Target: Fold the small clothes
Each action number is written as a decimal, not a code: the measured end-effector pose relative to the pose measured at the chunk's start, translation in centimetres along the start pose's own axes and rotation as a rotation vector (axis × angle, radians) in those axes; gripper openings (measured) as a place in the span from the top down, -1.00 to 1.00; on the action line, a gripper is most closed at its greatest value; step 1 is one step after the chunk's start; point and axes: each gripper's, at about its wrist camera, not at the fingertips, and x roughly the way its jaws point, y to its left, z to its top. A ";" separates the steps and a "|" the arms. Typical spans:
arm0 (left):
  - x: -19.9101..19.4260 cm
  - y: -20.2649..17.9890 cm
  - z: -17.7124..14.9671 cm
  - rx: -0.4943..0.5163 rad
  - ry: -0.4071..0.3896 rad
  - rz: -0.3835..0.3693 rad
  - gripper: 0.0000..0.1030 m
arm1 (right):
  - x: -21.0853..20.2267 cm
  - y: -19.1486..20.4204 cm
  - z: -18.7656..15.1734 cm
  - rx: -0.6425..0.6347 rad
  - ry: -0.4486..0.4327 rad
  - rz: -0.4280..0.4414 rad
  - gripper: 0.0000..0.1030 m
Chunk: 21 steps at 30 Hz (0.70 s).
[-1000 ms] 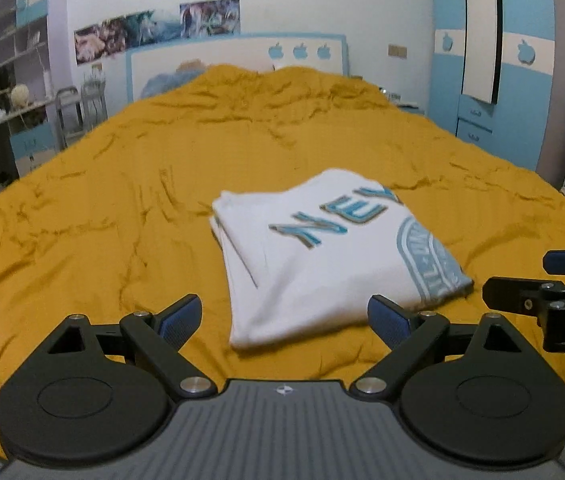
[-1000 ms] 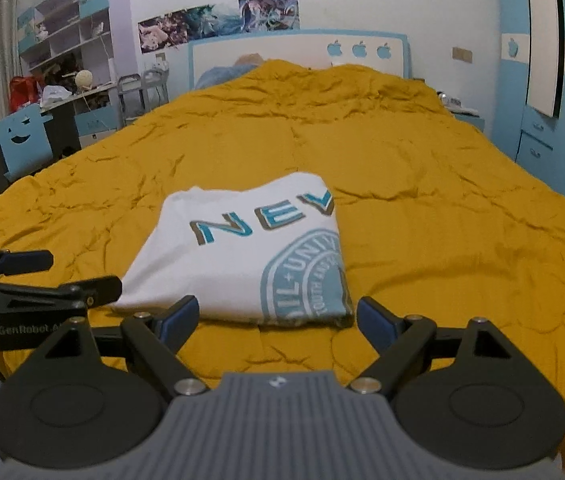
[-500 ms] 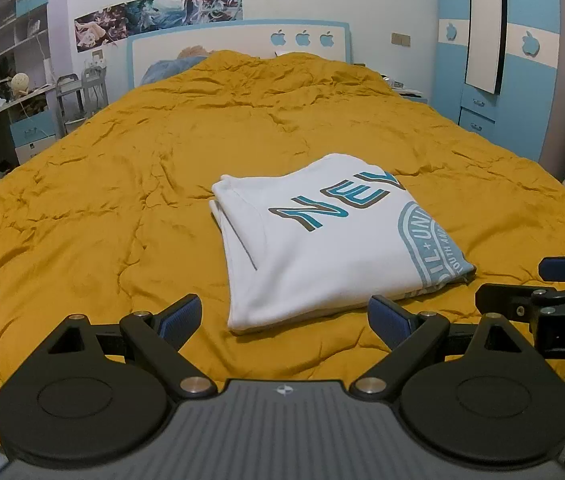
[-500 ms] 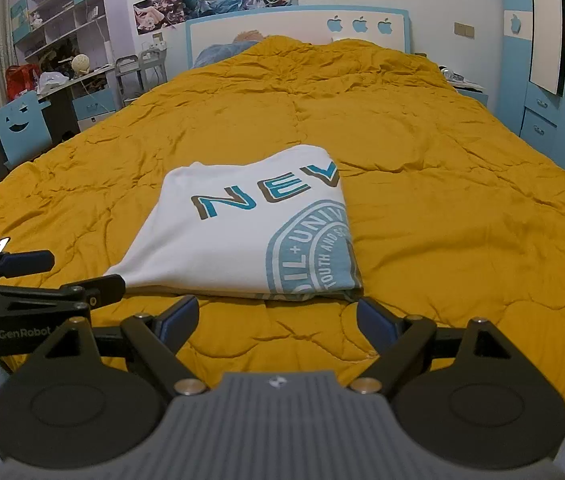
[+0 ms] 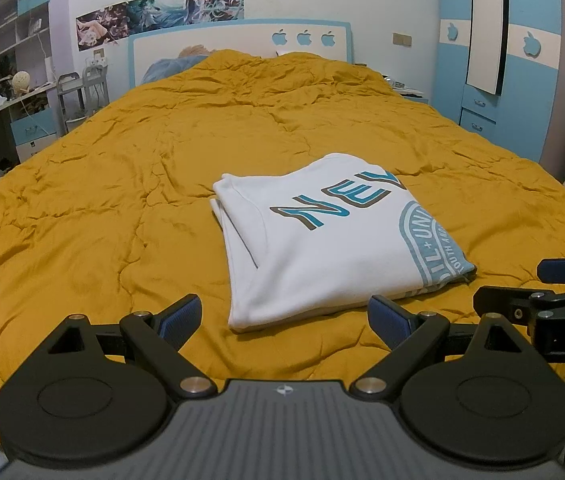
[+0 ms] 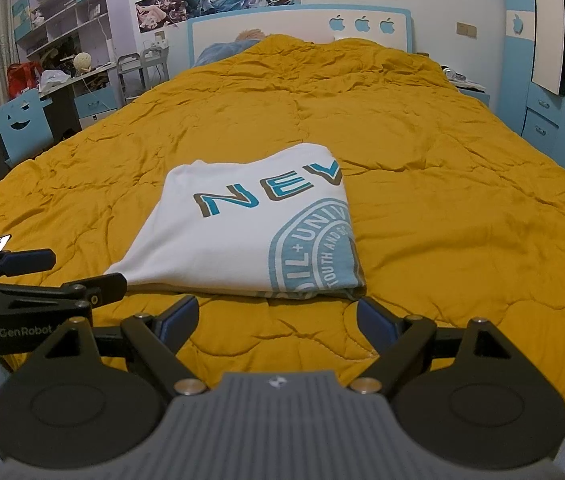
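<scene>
Although both tools hang at the near edge of the mustard-yellow quilted bedspread (image 5: 130,168), neither touches the white folded T-shirt with teal lettering (image 5: 334,240) — it lies just beyond them on the spread. The left gripper (image 5: 284,316) has its jaws wide apart, empty; so does the right gripper (image 6: 278,314). The shirt's long axis runs away from the tools, its near hem nearly in line with both. The right gripper looks slightly nearer — a close call.
</scene>
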 end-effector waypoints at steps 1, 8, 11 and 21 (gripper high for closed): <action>0.0 0.0 0.0 0.000 0.000 0.000 -1.00 | 0.0 0.0 0.0 -0.001 0.000 0.000 -0.59; 0.0 0.0 0.0 0.000 0.000 0.000 -1.00 | 0.0 0.1 -0.1 -0.001 0.002 0.000 -0.59; 0.0 0.1 0.0 -0.001 -0.001 -0.001 -1.00 | 0.0 0.1 -0.1 -0.001 0.002 0.000 -0.59; 0.0 0.0 0.0 -0.001 -0.001 0.000 -1.00 | 0.2 0.2 -0.3 0.000 0.007 0.002 -0.59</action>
